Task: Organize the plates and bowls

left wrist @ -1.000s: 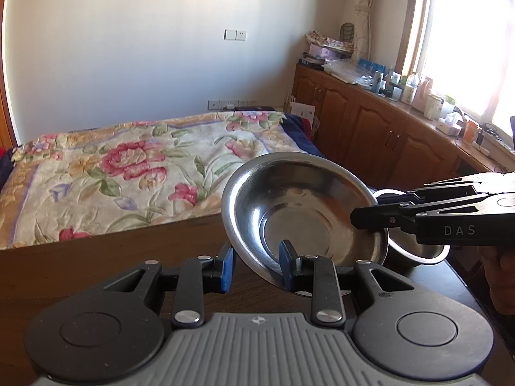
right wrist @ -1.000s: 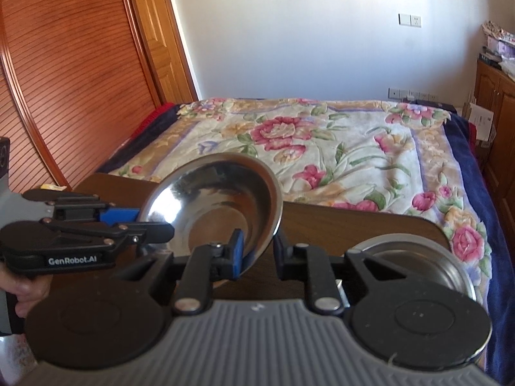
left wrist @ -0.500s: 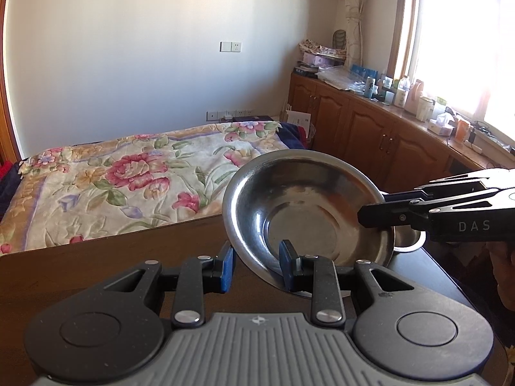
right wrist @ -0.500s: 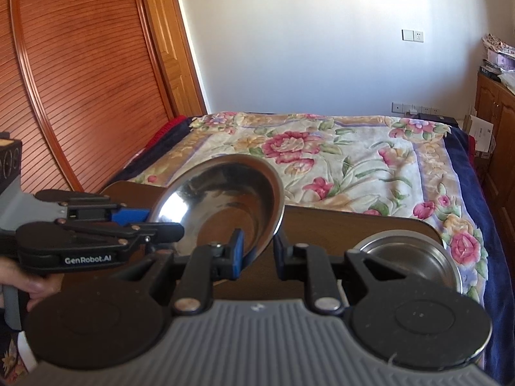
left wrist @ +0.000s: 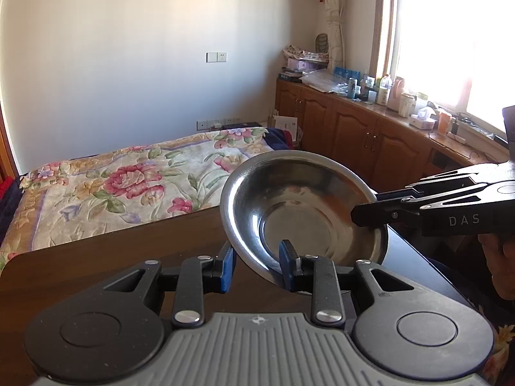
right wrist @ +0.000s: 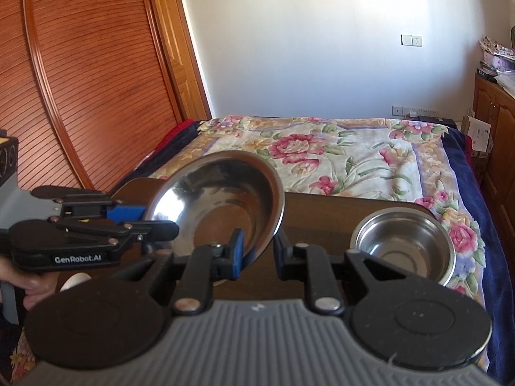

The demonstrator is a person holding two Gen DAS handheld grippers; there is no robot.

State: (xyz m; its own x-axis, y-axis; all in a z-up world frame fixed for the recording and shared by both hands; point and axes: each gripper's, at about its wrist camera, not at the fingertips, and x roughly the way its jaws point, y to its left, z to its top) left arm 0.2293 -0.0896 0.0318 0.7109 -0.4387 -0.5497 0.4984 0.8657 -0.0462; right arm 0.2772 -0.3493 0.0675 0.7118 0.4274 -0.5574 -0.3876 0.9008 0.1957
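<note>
A wide, shallow steel bowl (left wrist: 299, 206) hangs tilted above the dark wooden table (left wrist: 128, 257), carried by both grippers at once. My left gripper (left wrist: 257, 267) is shut on the bowl's near rim, one finger inside and one outside. From the right wrist view it (right wrist: 161, 222) clamps the left edge of that bowl (right wrist: 219, 206). My right gripper (right wrist: 257, 252) is shut on the rim too, and it (left wrist: 367, 209) shows at the bowl's right edge. A deeper steel bowl (right wrist: 402, 244) stands on the table to the right, hidden in the left wrist view.
A bed with a flowered quilt (left wrist: 112, 186) lies just past the table's far edge. Wooden cabinets (left wrist: 370, 141) with cluttered tops line the right wall under a window. A slatted wooden door (right wrist: 80, 80) stands at the left. A small white object (right wrist: 75, 280) sits under the left gripper.
Both grippers have risen and drawn back together with the shallow bowl. The deeper bowl on the table has slipped out of sight behind it in the left wrist view.
</note>
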